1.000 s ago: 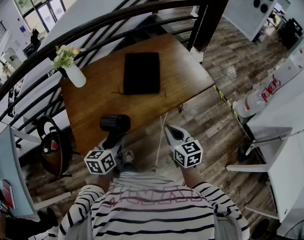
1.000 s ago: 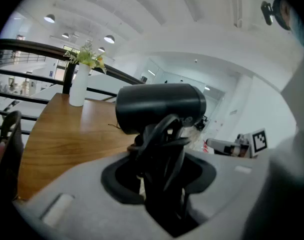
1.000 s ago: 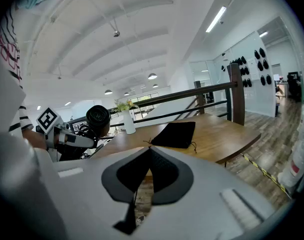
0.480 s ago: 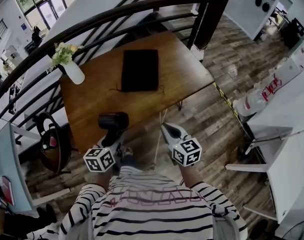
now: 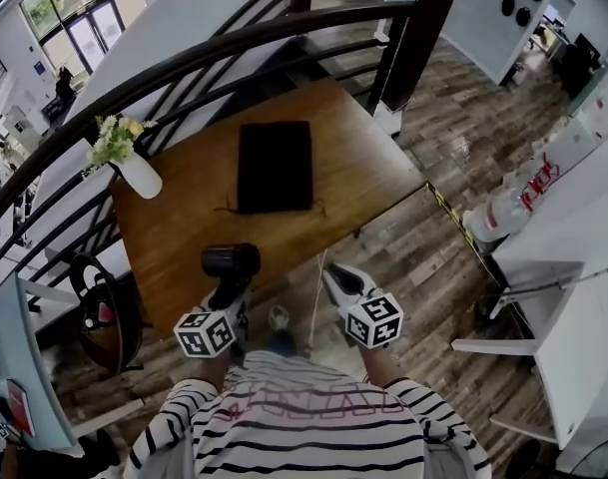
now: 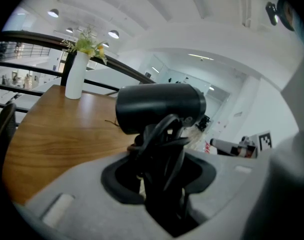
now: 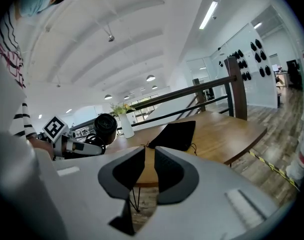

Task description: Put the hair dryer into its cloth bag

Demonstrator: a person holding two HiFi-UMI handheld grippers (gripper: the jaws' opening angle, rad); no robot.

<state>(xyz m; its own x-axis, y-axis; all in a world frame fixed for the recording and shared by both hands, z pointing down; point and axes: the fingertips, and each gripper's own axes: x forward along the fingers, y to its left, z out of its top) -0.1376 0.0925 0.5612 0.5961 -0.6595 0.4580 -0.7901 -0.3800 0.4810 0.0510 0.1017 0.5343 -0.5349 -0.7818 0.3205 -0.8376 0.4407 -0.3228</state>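
We are finding the left gripper (image 5: 227, 290) clamping its 2 jaws on the handle of the hair dryer (image 5: 231, 262). In the left gripper view the jaws (image 6: 161, 176) are pinching that handle, with the black cord (image 6: 164, 139) wrapped around it. The lower handle is disappearing between the pads, so we cannot make out its end. The barrel (image 6: 159, 106) is lying crosswise above the jaws.

The dryer is hanging over the near edge of the wooden table (image 5: 184, 223). We cannot tell whether it is touching the wood.

The right gripper (image 5: 338, 275) is hovering off the table edge, over the floor, beside the left one. Its jaws (image 7: 148, 171) are opening, with a narrow gap showing and nothing between them.

The cloth bag (image 5: 275, 166) is lying flat near the middle of the table, well apart from both grippers. Thin strings are trailing at its near end, but we cannot tell whether its mouth is open. A white vase (image 5: 141, 174) of flowers is standing at the table's far left corner.

Both hands are staying hidden behind the marker cubes.
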